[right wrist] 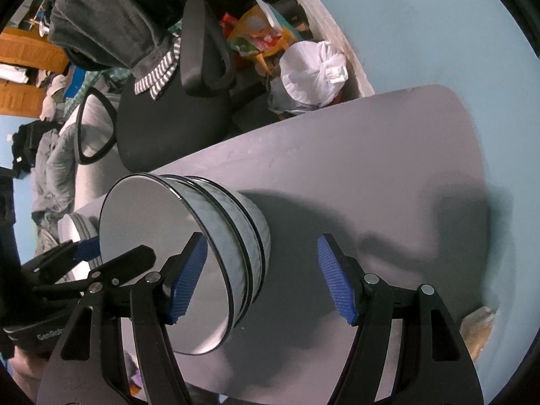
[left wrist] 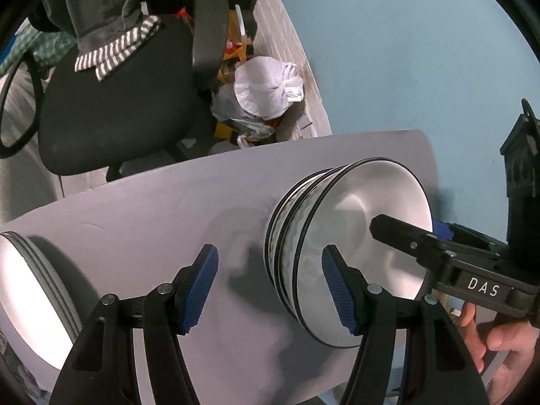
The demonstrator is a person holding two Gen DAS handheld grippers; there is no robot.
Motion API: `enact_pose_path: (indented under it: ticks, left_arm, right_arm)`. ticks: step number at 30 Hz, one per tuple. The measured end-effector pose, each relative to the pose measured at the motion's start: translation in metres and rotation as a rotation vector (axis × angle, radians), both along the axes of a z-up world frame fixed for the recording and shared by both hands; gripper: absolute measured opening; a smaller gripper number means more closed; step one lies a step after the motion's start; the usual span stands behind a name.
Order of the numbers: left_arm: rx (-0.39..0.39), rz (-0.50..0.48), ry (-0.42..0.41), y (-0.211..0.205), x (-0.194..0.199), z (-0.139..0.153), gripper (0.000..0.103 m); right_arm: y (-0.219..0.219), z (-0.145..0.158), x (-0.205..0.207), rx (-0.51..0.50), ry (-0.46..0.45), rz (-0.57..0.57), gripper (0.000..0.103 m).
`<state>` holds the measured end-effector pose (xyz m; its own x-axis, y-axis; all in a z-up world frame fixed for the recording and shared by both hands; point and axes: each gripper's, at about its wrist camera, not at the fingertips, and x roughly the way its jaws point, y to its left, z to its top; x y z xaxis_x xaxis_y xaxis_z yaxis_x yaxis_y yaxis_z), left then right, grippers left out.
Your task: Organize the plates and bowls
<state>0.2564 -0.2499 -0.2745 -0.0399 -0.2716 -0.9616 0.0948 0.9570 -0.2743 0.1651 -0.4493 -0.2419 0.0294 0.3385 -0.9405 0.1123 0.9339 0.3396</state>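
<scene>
We held both grippers pointing steeply down over the grey worktop [left wrist: 141, 209], and both had their jaws released, with nothing between the blue pads. The stack of bowls [left wrist: 337, 253] stood in the middle of the worktop, three bowls nested one in another, each with a dark rim and a pale ribbed wall, and the top bowl showed a white inside. In the left wrist view the left gripper [left wrist: 270, 290] hung just to the left of this stack; its right pad was in front of the bowl wall, but we could not tell if it touched. The right gripper [left wrist: 398, 233] came in from the right, with one black finger over the mouth of the top bowl, and a hand [left wrist: 499, 344] held its handle. In the right wrist view the right gripper [right wrist: 261, 278] had its left pad in front of the bowl rim, while its right pad was over bare worktop. A stack of plates [left wrist: 30, 290] lay at the near left corner of the worktop, well apart from the bowls. Beyond the far edge stood a black office chair [left wrist: 111, 108] with a grey cloth on it, and a white plastic bag [left wrist: 266, 87] lay on the floor by the blue wall [left wrist: 405, 50].
</scene>
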Motion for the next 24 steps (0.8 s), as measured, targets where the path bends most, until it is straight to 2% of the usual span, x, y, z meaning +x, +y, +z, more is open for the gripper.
enact_pose_path:
  ticks: [5,7,13,21,24]
  left_arm:
    - [-0.005,-0.006,0.019,-0.001,0.003,-0.008,0.065]
    - [-0.021,-0.004,0.030,0.000,0.003,-0.010,0.065]
    - [-0.053,0.014,0.057,0.002,0.005,-0.017,0.065]
    - [-0.141,0.056,0.117,0.004,0.001,-0.024,0.043]
    - [-0.131,0.050,0.116,0.002,0.001,-0.022,0.038]
  right_arm:
    - [0.000,-0.007,0.001,0.021,0.015,0.008,0.068]
    - [0.000,-0.009,0.003,0.026,0.023,0.013,0.061]
    - [0.000,-0.015,0.004,0.024,0.046,0.027,0.055]
    - [0.000,-0.016,0.005,0.056,0.053,0.038,0.043]
    - [0.002,-0.015,0.005,0.064,0.050,0.044,0.036]
